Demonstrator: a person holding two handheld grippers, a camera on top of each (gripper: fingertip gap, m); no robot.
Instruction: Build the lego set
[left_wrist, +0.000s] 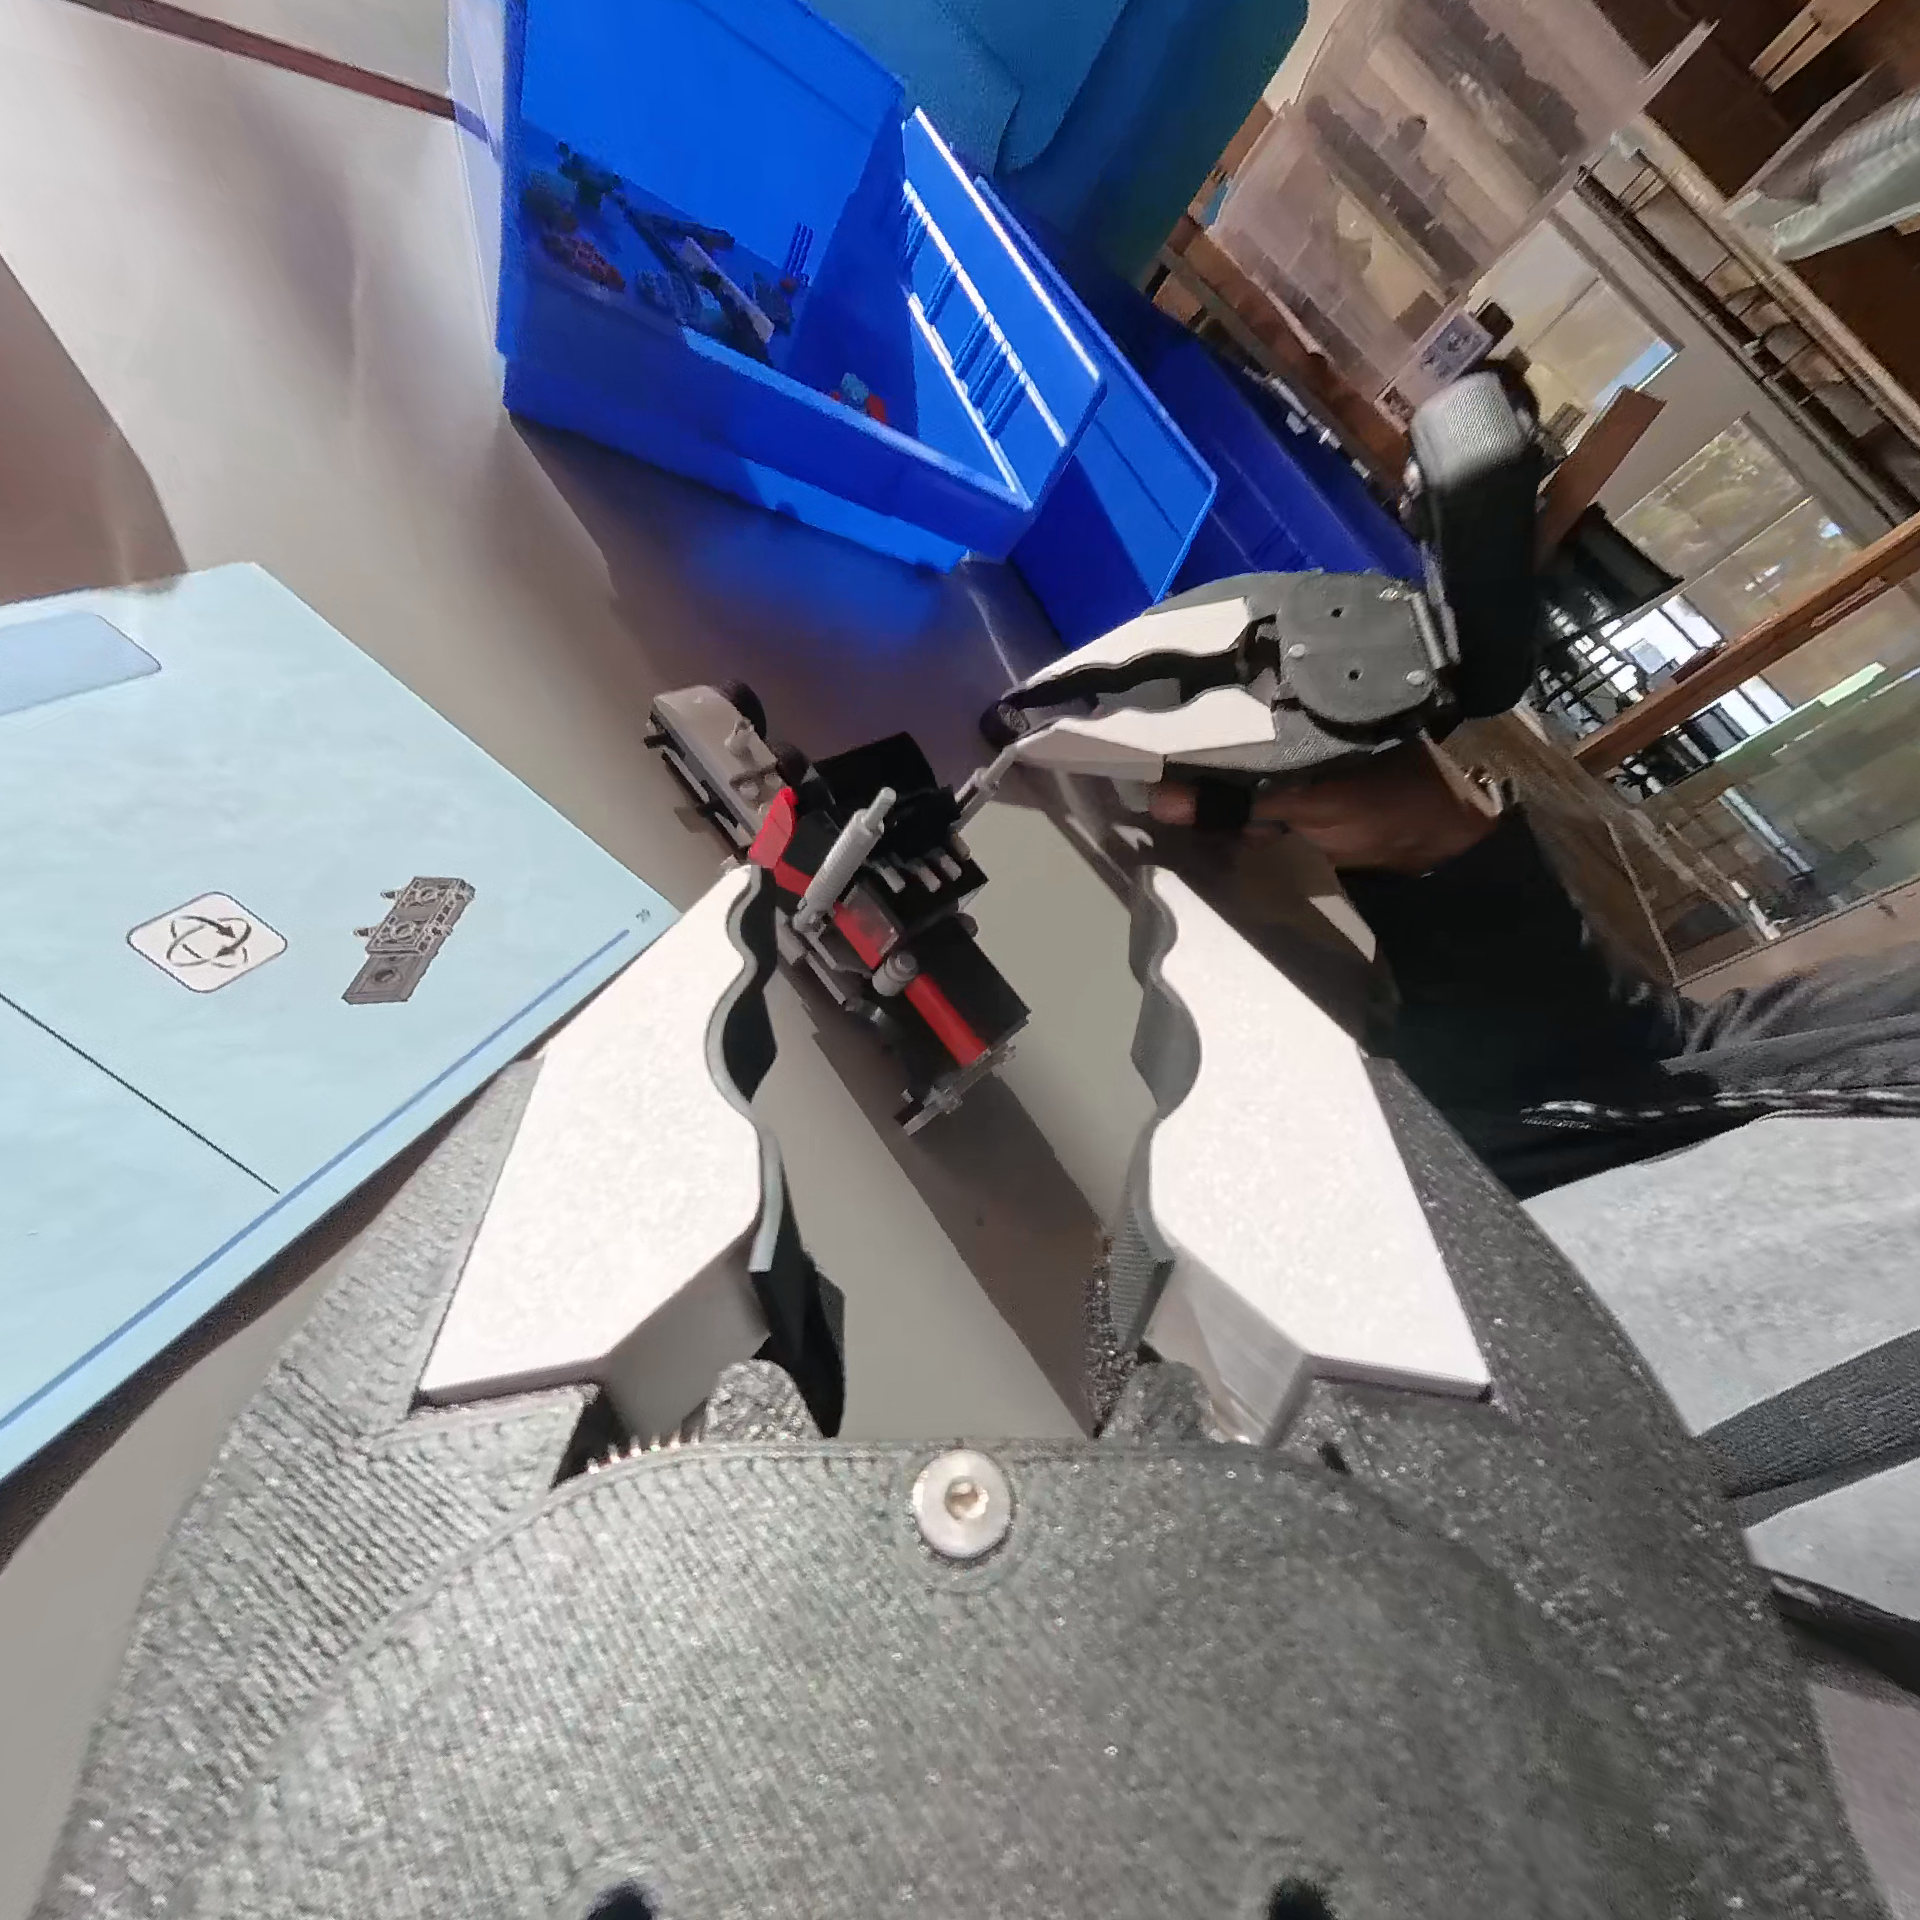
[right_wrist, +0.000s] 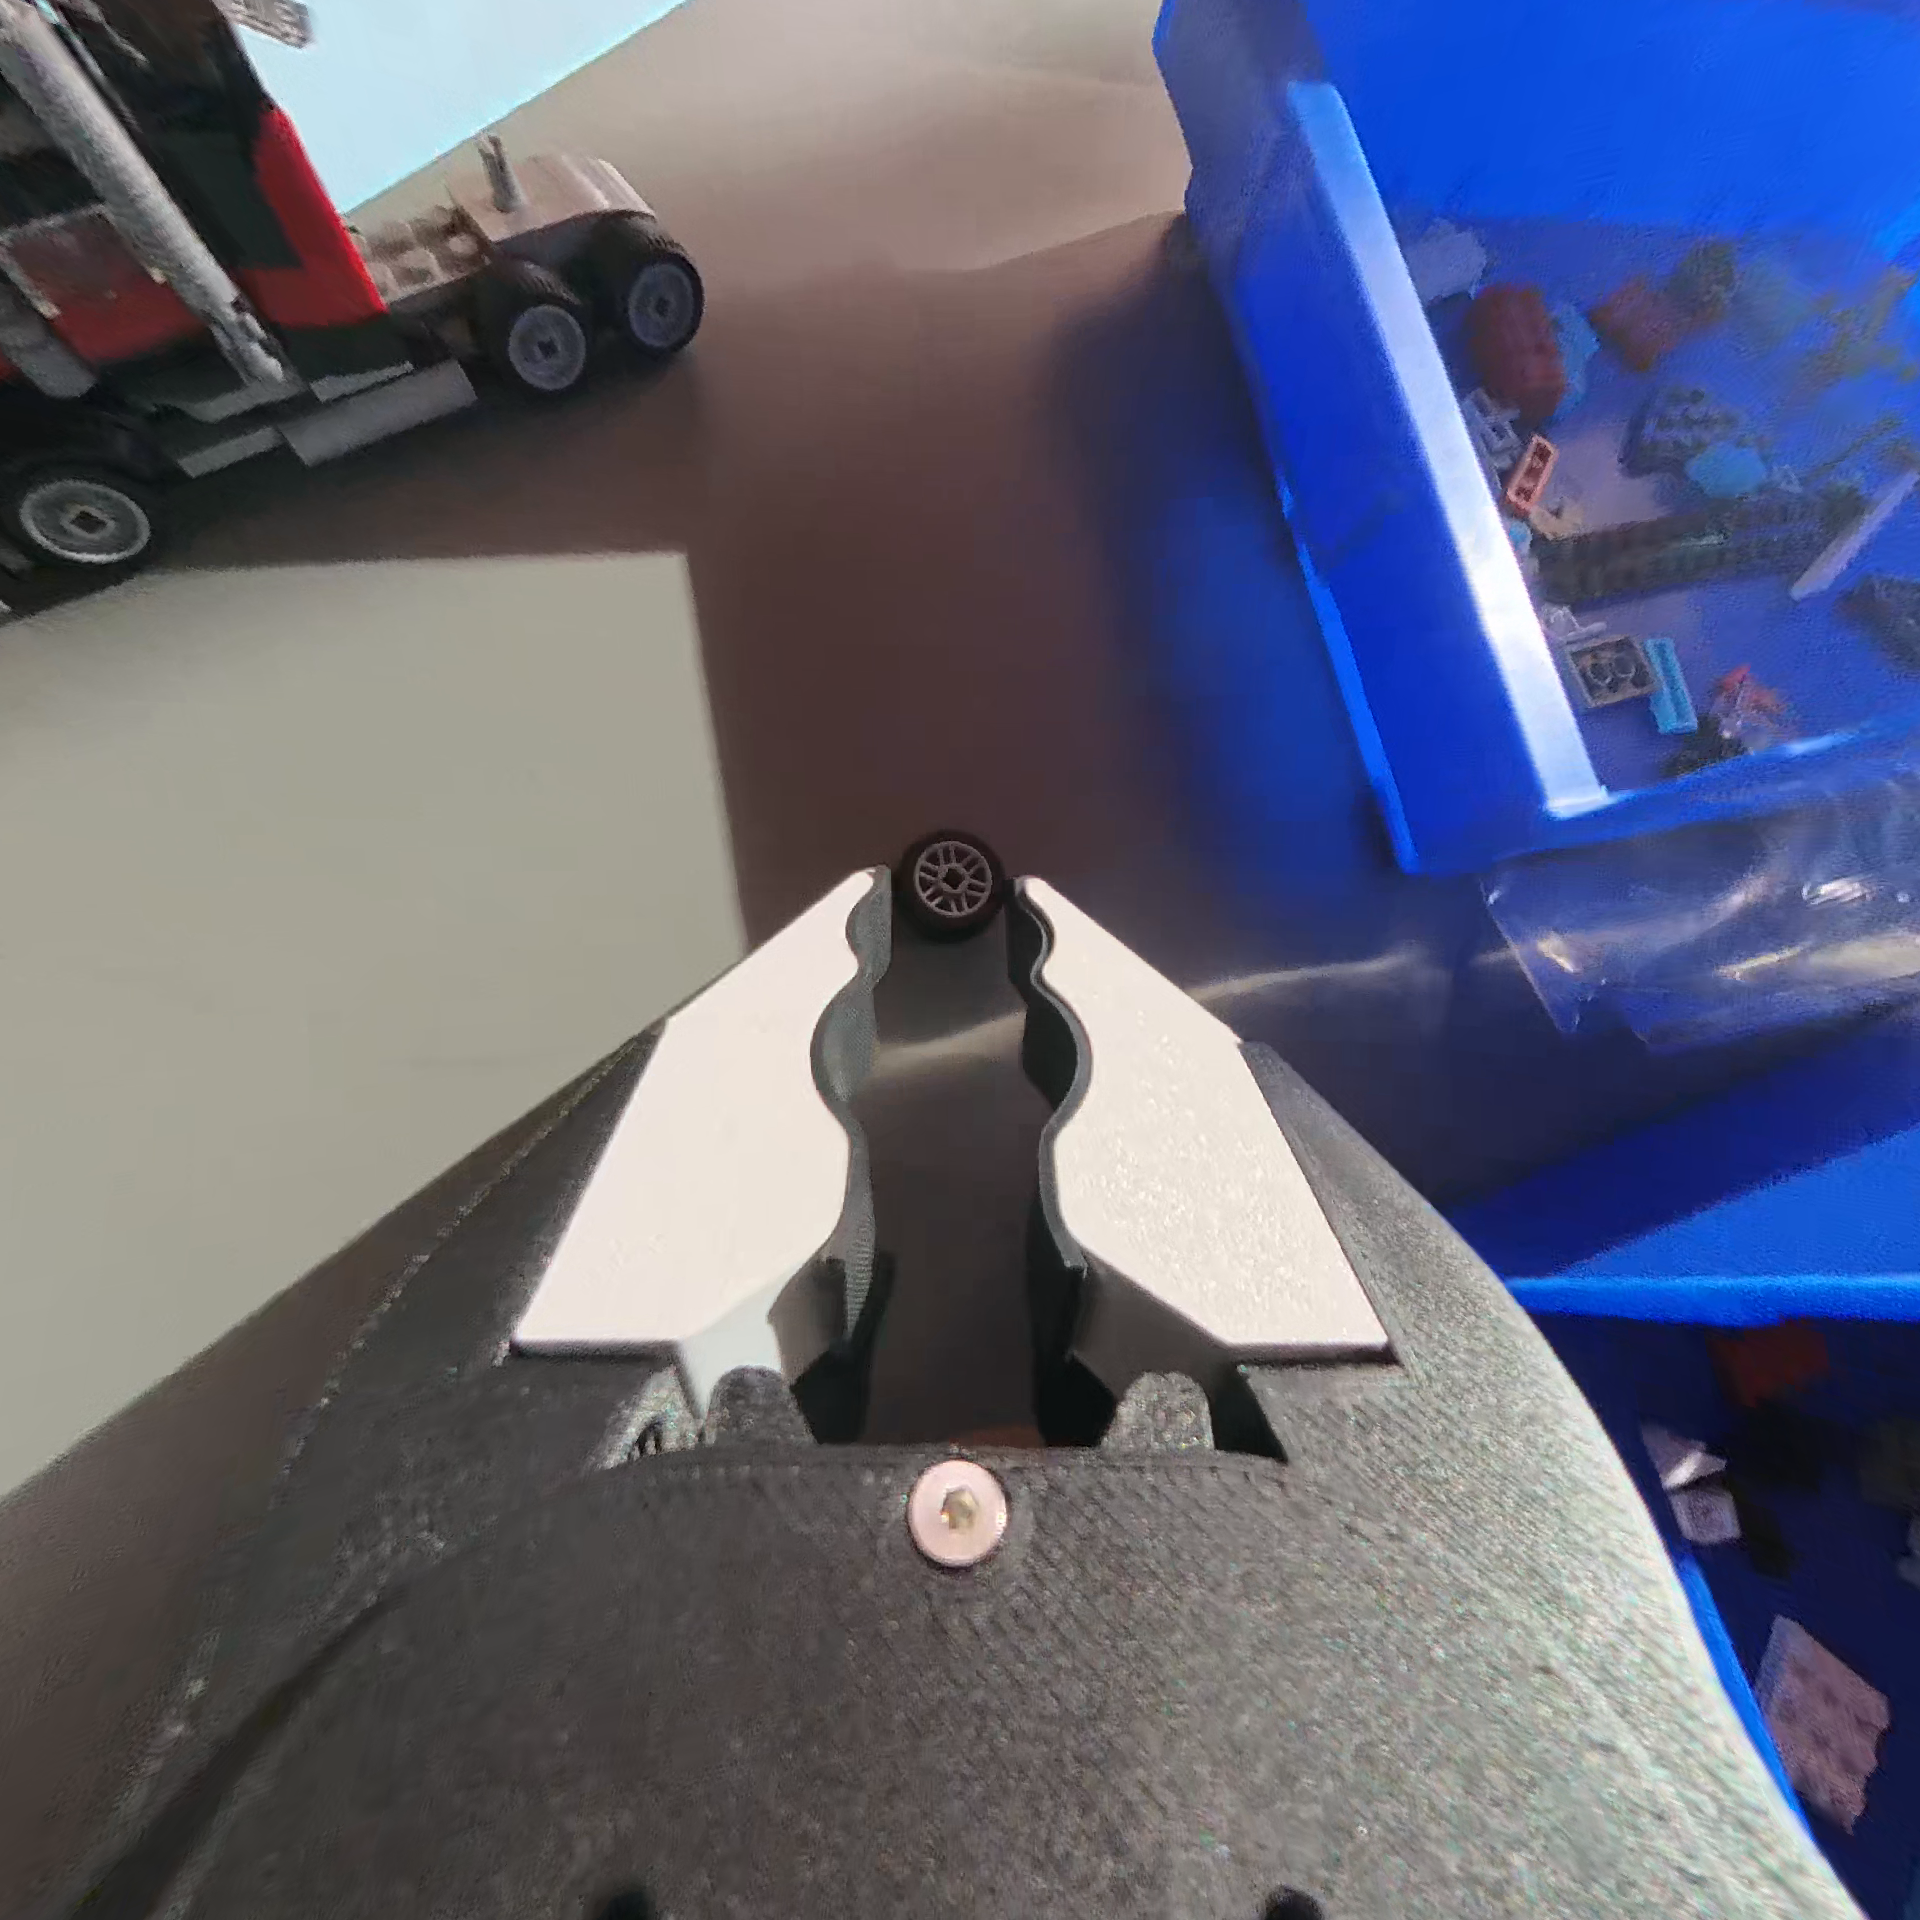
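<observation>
A black, red and grey lego truck (left_wrist: 894, 914) stands on the table just beyond my left gripper (left_wrist: 951, 904), which is open and empty, with the truck's front end between the fingertips. My right gripper (right_wrist: 949, 891) is shut on a small black wheel with a grey hub (right_wrist: 951, 883), held at the very fingertips above the table. In the left wrist view the right gripper (left_wrist: 1013, 717) hovers just right of the truck's cab. In the right wrist view the truck (right_wrist: 208, 312) is at the upper left, with its rear wheels showing.
A light blue instruction booklet (left_wrist: 260, 883) lies open left of the truck. A blue bin (right_wrist: 1351, 468) with several loose lego pieces stands behind it, with more blue bins (left_wrist: 1122, 488) beside it. A clear plastic bag (right_wrist: 1714, 935) lies by the bin. A person's sleeve (left_wrist: 1507, 987) is at the right. One gripper's finger ends stand about 20 centimeters off the other's.
</observation>
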